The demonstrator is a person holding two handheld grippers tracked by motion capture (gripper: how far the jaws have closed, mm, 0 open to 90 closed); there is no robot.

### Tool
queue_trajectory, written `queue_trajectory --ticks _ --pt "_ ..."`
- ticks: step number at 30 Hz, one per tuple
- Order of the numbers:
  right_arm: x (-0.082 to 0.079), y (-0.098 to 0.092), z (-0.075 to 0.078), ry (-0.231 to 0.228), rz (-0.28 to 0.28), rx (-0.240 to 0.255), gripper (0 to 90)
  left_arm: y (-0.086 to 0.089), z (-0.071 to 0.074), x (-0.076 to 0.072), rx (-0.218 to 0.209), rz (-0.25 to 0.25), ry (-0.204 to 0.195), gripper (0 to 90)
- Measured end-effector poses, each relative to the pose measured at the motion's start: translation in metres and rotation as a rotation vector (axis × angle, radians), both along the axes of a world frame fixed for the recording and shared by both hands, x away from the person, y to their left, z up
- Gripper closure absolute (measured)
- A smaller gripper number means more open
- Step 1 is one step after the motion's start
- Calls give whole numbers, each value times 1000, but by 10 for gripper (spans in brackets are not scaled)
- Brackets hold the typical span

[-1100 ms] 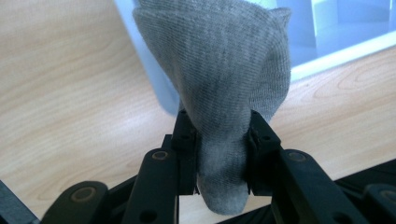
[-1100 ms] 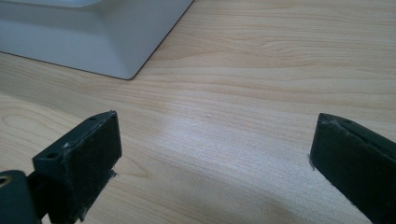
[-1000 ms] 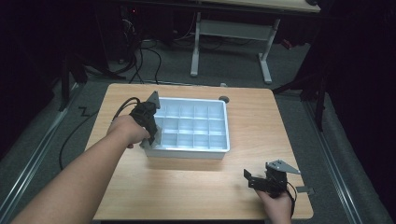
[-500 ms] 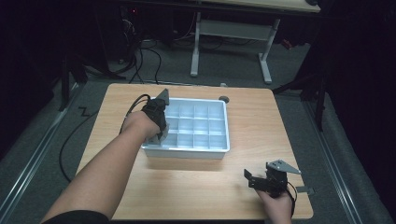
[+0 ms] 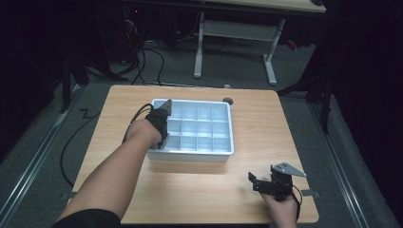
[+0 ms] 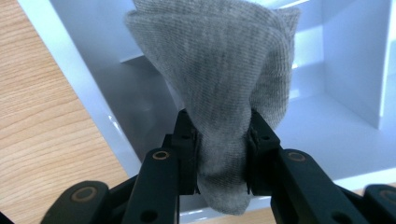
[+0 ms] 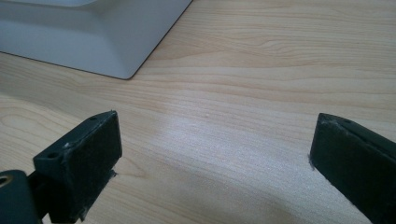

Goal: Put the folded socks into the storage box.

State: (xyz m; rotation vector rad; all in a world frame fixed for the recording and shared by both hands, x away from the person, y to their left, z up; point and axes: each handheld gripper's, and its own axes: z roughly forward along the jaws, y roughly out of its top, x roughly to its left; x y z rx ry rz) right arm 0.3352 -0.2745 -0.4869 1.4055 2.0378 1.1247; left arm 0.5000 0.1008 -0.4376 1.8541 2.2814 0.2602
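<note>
Grey knit fabric, most likely a folded sock or small cloth [image 6: 219,93], is pinched between the jaws of your left gripper [image 6: 219,154], which are clamped tight on its lower fold so that the rest fans out loosely beyond them. You hold it over the near-left corner of the white compartment tray [image 5: 223,153], and from the left gripper view the fabric hangs above one of the cells just inside the tray's left wall, which suggests you mean to lower it into that cell; whether it already touches the cell floor cannot be told. Gripping it by the fold keeps the bundle compact enough to fit between the dividers. In the high view your left gripper [image 5: 160,122] sits over that same left edge, the hand angled down into the tray. Your right gripper [image 5: 266,184] waits well apart at the near right of the wooden table [image 5: 256,118], jaws spread wide with nothing but bare wood between them, kept clear of the work yet ready to steady the tray. No brand, label or writing can be read on the fabric, the tray or the grippers.
</note>
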Motion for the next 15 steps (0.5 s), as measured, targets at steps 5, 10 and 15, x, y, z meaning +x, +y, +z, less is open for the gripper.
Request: queue_trajectory --ticks 5,10,15 --pt "0 1 0 1 3 -4 23 2 -13 0 23 -2 11 706" --pt "0 0 0 1 3 -3 23 3 -27 0 42 -17 32 708" --pt "1 0 -1 1 2 -4 23 3 -23 -1 24 -23 22 665"
